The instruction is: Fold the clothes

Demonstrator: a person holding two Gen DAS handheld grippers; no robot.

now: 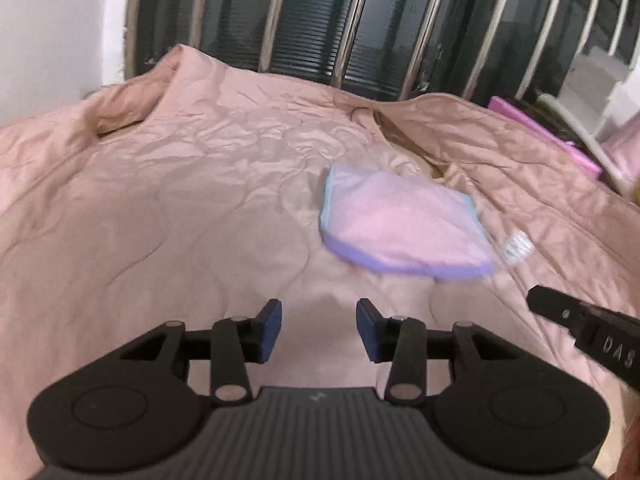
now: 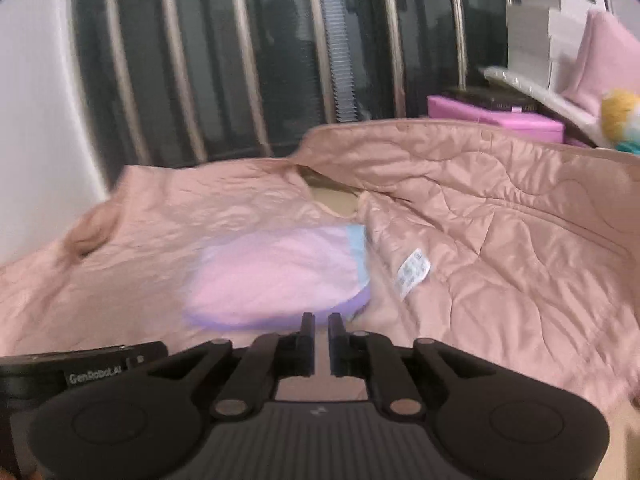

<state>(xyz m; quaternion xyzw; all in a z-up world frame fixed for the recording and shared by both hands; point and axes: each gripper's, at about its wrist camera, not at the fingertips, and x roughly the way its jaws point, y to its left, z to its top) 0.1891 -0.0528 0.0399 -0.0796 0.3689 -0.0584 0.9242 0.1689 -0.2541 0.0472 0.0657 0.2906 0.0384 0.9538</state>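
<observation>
A small folded pink cloth (image 1: 400, 226) with light blue and purple edging lies on a pink quilted blanket (image 1: 160, 200); it also shows in the right wrist view (image 2: 276, 276). My left gripper (image 1: 319, 330) is open and empty, held above the blanket short of the cloth's near left edge. My right gripper (image 2: 321, 334) is nearly shut with a narrow gap and nothing between the fingers, just in front of the cloth's purple near edge. Its body shows at the right of the left wrist view (image 1: 592, 332).
The blanket's white care label (image 2: 412, 274) lies right of the cloth. A fold in the blanket (image 2: 332, 192) opens behind it. Dark window bars (image 2: 240, 60) stand beyond. Pink boxes (image 2: 496, 118), white boxes and a yellow toy (image 2: 620, 114) sit at the far right.
</observation>
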